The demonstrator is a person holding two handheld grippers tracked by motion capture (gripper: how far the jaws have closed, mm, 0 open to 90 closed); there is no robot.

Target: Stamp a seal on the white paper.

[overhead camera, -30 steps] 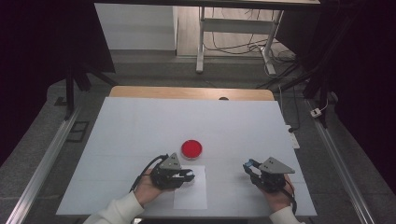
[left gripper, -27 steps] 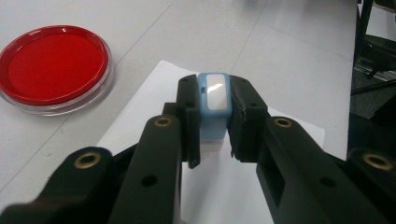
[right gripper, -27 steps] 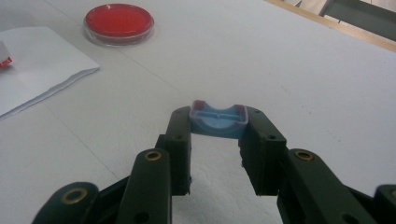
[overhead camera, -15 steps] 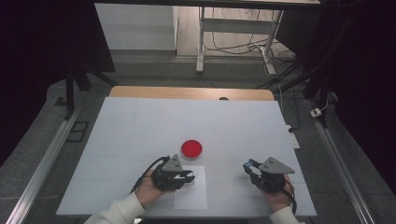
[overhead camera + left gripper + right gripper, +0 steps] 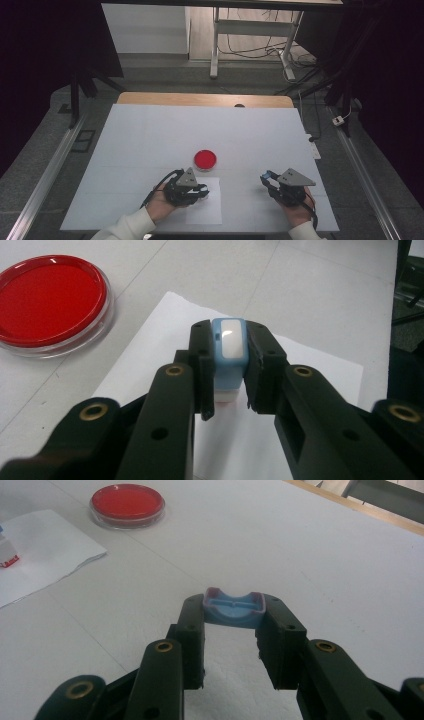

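On the near half of the white table (image 5: 150, 145), I have both tools low and close to my edge. My left gripper (image 5: 227, 375) is clenched on a small blue stamp (image 5: 229, 352), which stands upright between the black jaws with its pale glossy top facing the camera and its white base touching the sheet of paper (image 5: 320, 370) beneath it. From above, that left gripper (image 5: 192, 192) sits over the same paper (image 5: 210, 210), with my sleeve coming in from the bottom edge.

My right gripper (image 5: 232, 622) is clamped on a blue cap (image 5: 233, 607), a shallow, hollow piece with a reddish tinge along its rim; it spans the gap between the two tips, its open side turned up toward the camera. In the high view the right gripper (image 5: 280, 182) is well apart from the left one, over bare table to the right of the paper, with a speck of blue at its tips.

A round red ink pad (image 5: 205, 159) in a clear dish lies just beyond the paper's far edge, near the left gripper and apart from it. The left gripper view shows the pad (image 5: 50, 300) up and to the left of the stamp, not touching the sheet.
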